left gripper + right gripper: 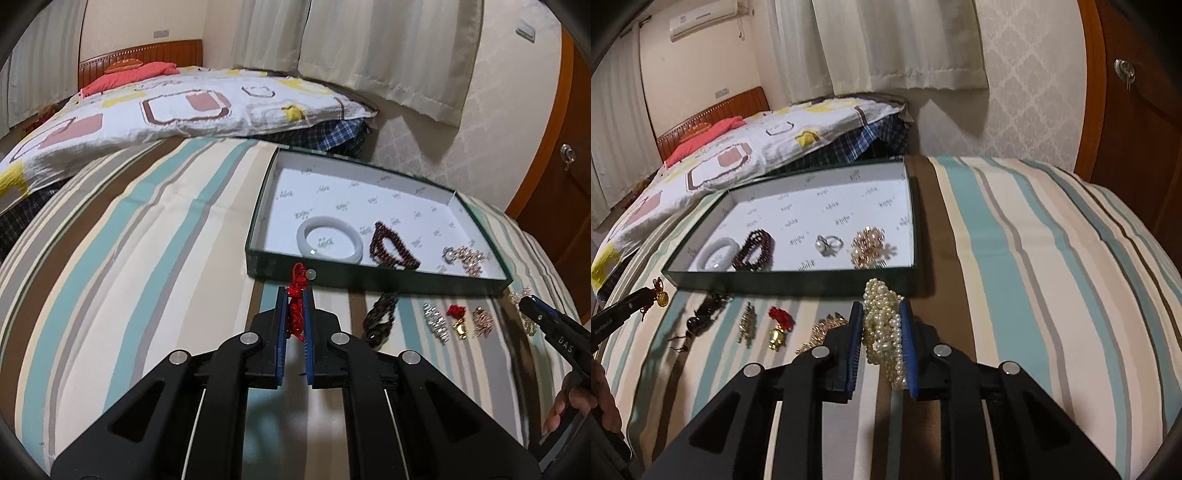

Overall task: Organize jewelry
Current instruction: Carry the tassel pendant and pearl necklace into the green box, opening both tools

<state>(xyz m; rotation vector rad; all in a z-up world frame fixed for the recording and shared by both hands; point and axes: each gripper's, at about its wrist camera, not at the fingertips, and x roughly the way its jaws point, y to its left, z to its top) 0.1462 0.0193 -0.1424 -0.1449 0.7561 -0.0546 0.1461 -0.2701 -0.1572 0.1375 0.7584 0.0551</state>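
A shallow green box [369, 278] [794, 280] lies on the striped bedcover. Inside it are a white bangle [330, 239] [716, 254], a dark red bead bracelet [391, 245] [753, 251], a ring [829, 244] and a rose-gold piece [870, 245]. My left gripper [295, 295] is shut on a red cord charm [295, 314] with a pale bead, just before the box's near wall. My right gripper [879, 306] is shut on a pearl bracelet [882, 325], close to the box's near right corner.
Loose pieces lie in a row before the box: a dark braided bracelet [380, 321] [701, 317], a silver brooch [436, 323] [746, 326], a red and gold charm [458, 319] [779, 325] and a rose-gold piece [482, 321] [823, 330]. Pillows [166, 107] lie beyond.
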